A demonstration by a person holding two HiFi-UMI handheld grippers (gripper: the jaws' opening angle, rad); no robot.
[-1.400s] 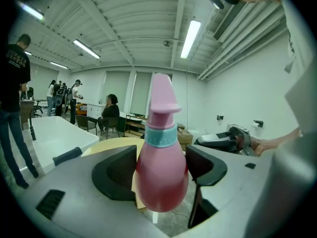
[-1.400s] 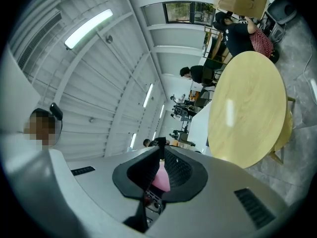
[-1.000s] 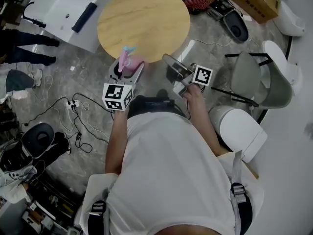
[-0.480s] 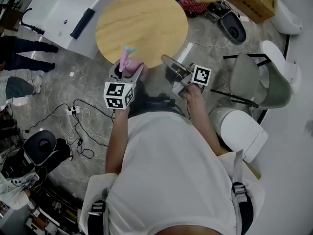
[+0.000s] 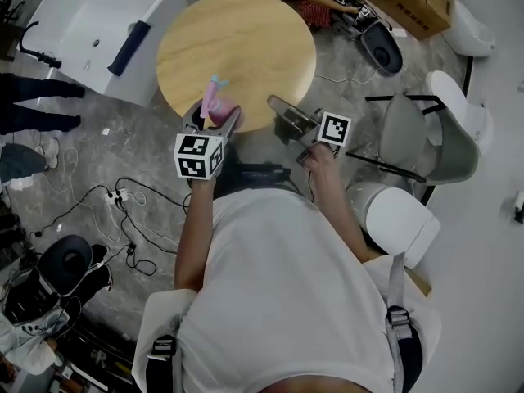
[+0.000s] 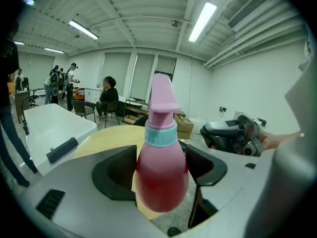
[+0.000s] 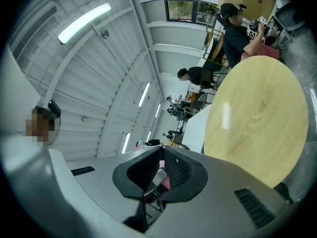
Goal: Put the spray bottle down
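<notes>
left tool [image 5: 214, 121], clamped on the pink spray bottle [image 6: 162, 167], has advanced over the near rim of the round tabletop [image 5: 237, 47]; right tool [image 5: 282, 110] narrow, empty; set-down looks imminent.

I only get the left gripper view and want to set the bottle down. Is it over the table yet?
Observer: Seen from the head view, the bottle overlaps the table's near edge. I can't tell its height above it.
Operator: Anything on the top in the way?
Observer: No, the whole top shows bare from above.
Operator: Is the right gripper free?
Observer: Yes, the right gripper has its jaws together on nothing.
</notes>
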